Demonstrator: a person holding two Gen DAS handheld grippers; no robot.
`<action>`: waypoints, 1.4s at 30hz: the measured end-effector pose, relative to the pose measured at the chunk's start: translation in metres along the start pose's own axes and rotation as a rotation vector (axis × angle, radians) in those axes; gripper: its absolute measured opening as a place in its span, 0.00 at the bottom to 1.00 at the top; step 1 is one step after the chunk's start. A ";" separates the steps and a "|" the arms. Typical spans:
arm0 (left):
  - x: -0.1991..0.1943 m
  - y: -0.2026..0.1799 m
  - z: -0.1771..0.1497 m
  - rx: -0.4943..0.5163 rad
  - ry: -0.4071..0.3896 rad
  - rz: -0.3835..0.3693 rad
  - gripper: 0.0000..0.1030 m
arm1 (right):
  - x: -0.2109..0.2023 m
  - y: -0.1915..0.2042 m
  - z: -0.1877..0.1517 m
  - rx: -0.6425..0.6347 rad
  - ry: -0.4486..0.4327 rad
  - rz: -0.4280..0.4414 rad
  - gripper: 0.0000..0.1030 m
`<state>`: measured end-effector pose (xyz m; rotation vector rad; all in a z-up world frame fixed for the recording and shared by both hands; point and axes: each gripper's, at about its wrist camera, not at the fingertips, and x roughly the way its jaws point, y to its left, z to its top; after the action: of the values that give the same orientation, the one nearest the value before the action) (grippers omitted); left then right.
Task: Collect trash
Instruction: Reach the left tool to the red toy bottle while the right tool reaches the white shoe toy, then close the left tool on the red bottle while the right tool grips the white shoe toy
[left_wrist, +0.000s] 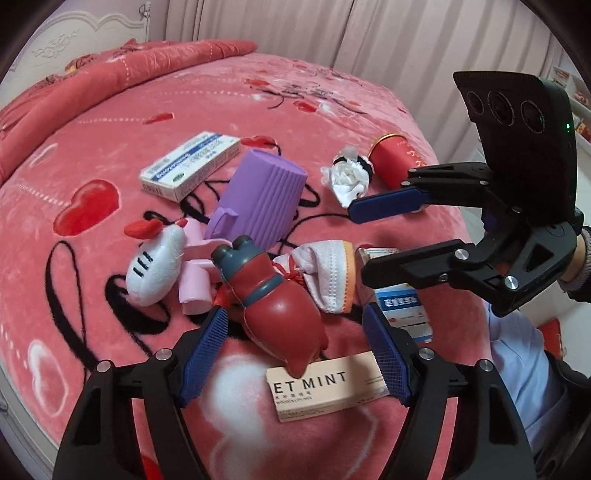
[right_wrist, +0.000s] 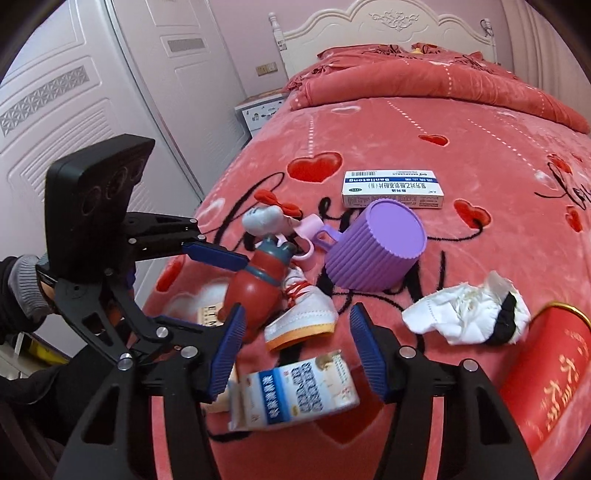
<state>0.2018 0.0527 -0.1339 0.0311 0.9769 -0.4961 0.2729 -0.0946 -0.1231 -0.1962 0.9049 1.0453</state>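
Note:
Litter lies on a pink heart-print blanket. My left gripper is open around the tail of a red pig toy, just above a beige MINT box; its pads touch neither. My right gripper is open over a torn blue-and-white carton, which lies between its fingers without being pressed. A crumpled white tissue lies to its right, beside a red can. In the left wrist view the right gripper comes in from the right.
A purple ribbed cup lies on its side mid-pile, with a blue-and-white medicine box behind it. A small white sneaker, a white plush and a pink plastic piece crowd the pig toy. A white wardrobe stands beside the bed.

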 end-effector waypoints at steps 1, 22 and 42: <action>0.001 0.003 0.000 -0.013 -0.001 -0.011 0.72 | 0.003 -0.001 0.001 -0.003 0.009 -0.002 0.57; 0.030 0.034 -0.002 -0.054 0.052 -0.064 0.44 | 0.066 -0.008 0.002 -0.029 0.173 -0.006 0.28; -0.077 -0.019 -0.010 0.067 -0.075 -0.025 0.39 | -0.059 0.054 -0.010 0.024 -0.077 -0.058 0.24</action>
<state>0.1505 0.0682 -0.0742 0.0604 0.8879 -0.5490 0.2122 -0.1108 -0.0729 -0.1601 0.8373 0.9811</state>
